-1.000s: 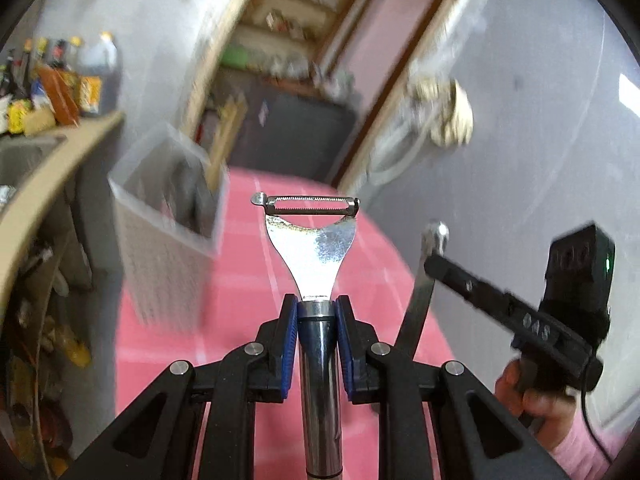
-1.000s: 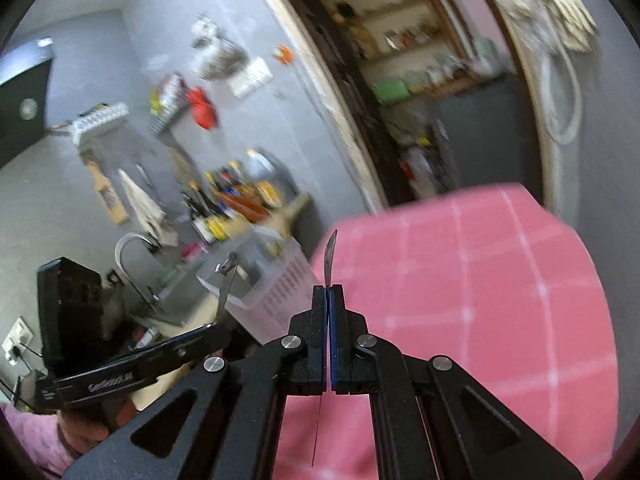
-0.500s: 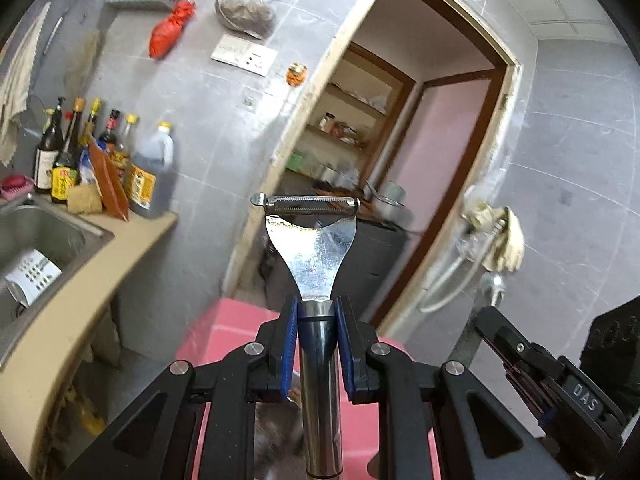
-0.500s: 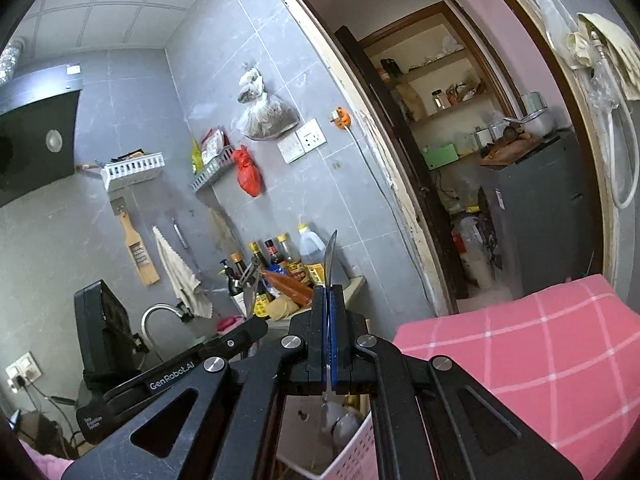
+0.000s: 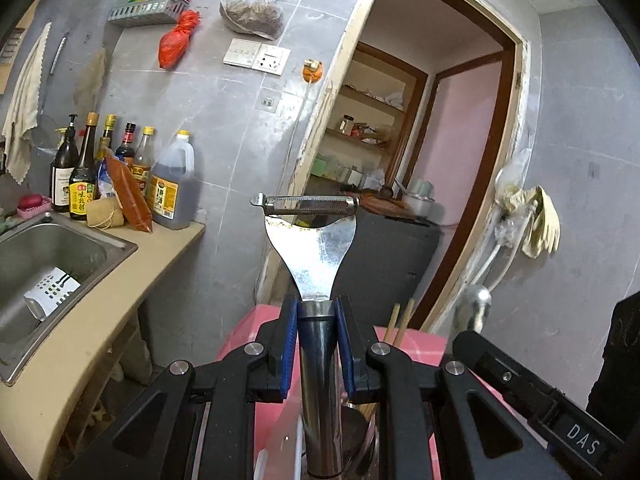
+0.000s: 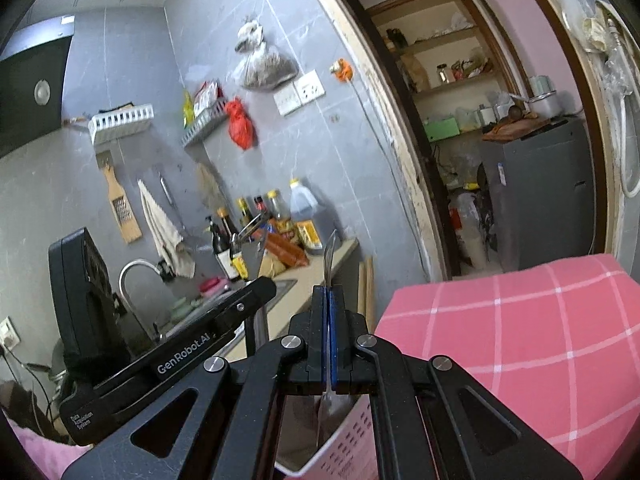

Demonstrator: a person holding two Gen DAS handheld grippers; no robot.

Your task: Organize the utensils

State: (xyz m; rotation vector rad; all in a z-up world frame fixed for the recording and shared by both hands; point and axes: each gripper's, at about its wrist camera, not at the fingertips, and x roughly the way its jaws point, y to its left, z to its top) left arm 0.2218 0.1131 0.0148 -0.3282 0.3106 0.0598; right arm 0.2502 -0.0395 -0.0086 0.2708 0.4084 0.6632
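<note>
Grey-tiled kitchen; sauce bottles (image 5: 120,176) on counter (image 5: 80,332) beside sink (image 5: 48,264).

Steel peeler (image 5: 311,240) upright, blade crosswise on top; thin flat utensil (image 6: 330,256) edge-on, upright.

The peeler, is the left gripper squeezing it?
Touching. The left wrist view shows the left gripper with both blue pads pressed against the peeler handle.
</note>
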